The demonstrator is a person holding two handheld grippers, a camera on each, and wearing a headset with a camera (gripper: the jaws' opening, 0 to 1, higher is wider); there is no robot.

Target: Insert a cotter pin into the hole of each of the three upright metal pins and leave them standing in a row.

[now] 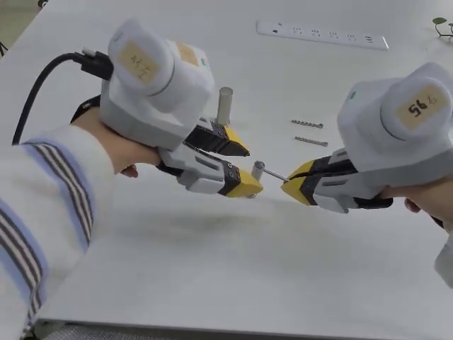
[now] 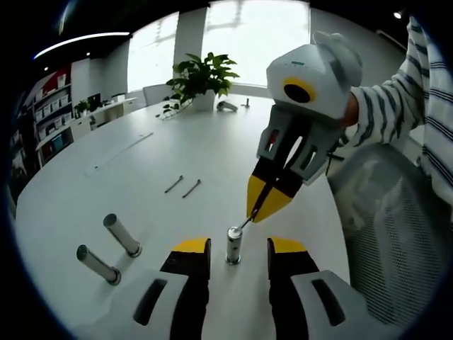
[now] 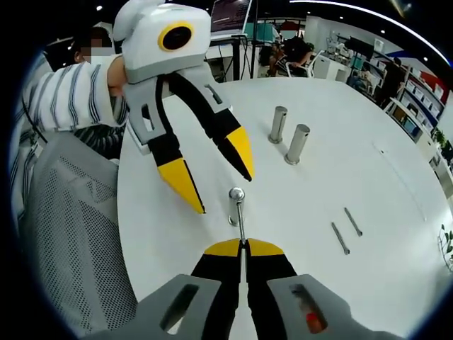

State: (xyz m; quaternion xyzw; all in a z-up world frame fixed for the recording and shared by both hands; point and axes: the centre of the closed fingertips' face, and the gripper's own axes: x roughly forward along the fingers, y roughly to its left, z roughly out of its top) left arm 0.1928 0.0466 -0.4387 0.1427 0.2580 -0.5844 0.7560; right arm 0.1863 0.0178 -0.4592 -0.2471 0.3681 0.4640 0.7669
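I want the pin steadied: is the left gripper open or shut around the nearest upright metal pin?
Open. Jaws of the left gripper stand either side of the upright silver metal pin, a gap on each side.

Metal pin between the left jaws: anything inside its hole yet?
A cotter pin, held by the right gripper, reaches the top of the metal pin. The hole itself is too small to see, so entry is unclear.
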